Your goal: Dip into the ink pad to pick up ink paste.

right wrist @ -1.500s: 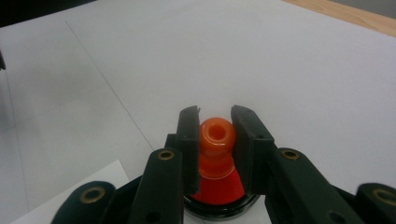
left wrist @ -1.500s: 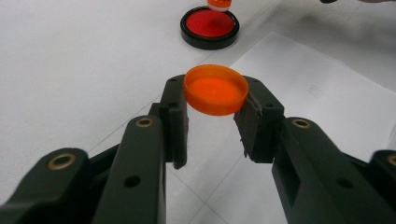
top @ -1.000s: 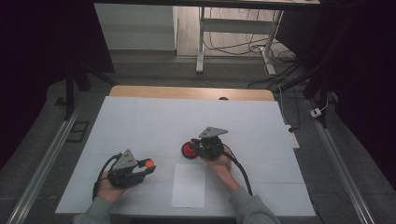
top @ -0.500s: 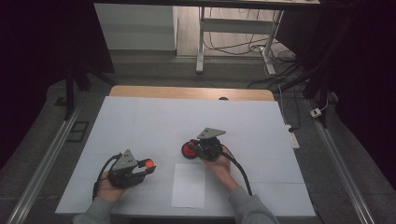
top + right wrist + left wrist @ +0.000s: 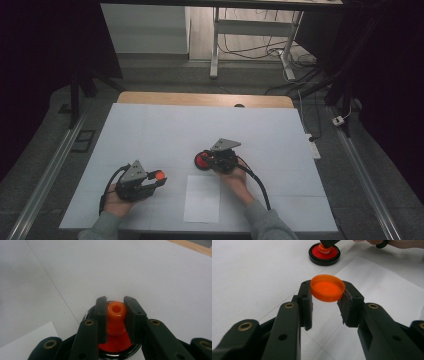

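Inside the black dish, right fingers clamp what looks like an orange knob; left fingers grip an orange cap.

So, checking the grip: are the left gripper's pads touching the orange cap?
Touching. The left gripper view shows both pads pressed against the orange cap's sides.

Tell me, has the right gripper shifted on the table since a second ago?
No. The right gripper sits just above the top right corner of the paper sheet, as before, shut on the orange stamp over the ink pad.
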The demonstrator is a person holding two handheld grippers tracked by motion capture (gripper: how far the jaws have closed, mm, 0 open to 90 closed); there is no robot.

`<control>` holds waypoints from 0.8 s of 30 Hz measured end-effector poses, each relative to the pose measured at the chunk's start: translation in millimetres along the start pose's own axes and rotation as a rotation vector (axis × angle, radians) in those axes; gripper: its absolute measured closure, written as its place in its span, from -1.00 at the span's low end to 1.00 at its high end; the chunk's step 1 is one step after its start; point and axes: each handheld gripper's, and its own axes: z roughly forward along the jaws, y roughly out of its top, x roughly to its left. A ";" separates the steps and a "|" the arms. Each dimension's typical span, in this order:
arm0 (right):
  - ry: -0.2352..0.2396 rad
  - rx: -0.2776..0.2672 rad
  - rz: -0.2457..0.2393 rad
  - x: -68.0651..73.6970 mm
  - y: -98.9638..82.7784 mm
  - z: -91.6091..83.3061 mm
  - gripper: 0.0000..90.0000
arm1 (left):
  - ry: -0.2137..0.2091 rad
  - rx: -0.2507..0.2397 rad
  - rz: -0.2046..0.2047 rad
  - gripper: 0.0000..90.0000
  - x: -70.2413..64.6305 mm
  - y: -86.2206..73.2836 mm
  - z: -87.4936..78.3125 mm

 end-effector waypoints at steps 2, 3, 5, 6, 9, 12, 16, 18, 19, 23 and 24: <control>-0.001 -0.001 -0.003 0.1 -0.3 0.0 0.62 | 0.000 0.000 0.000 0.44 0.0 0.0 -0.1; -0.002 -0.003 -0.002 0.2 -0.5 0.0 0.62 | 0.000 -0.001 0.000 0.44 0.0 0.0 -0.2; -0.003 -0.004 -0.006 0.3 -0.9 -0.1 0.63 | 0.001 -0.003 -0.001 0.44 0.0 0.0 -0.5; -0.006 -0.006 -0.006 0.5 -1.0 0.0 0.63 | 0.000 -0.004 -0.002 0.44 0.0 0.0 -0.6; -0.005 -0.008 -0.007 0.5 -1.4 0.1 0.63 | 0.000 -0.004 -0.002 0.44 0.1 0.0 -0.7; -0.003 -0.014 -0.009 0.6 -2.2 0.1 0.63 | 0.000 -0.005 -0.001 0.44 0.1 0.1 -1.0; -0.004 -0.017 -0.010 0.7 -2.6 0.2 0.63 | -0.001 -0.006 -0.001 0.44 0.3 0.1 -0.9; -0.006 -0.022 -0.012 1.2 -2.8 0.6 0.63 | -0.001 -0.005 -0.001 0.44 0.4 0.1 -0.9; -0.005 -0.022 -0.012 1.2 -2.9 0.7 0.63 | -0.001 -0.006 -0.001 0.44 0.4 0.1 -0.8; -0.006 -0.023 -0.011 1.1 -3.1 0.6 0.63 | -0.002 -0.004 -0.003 0.43 0.1 0.1 -0.7; -0.007 -0.023 -0.011 1.1 -3.0 0.6 0.63 | -0.001 -0.003 -0.003 0.44 0.1 0.1 -0.6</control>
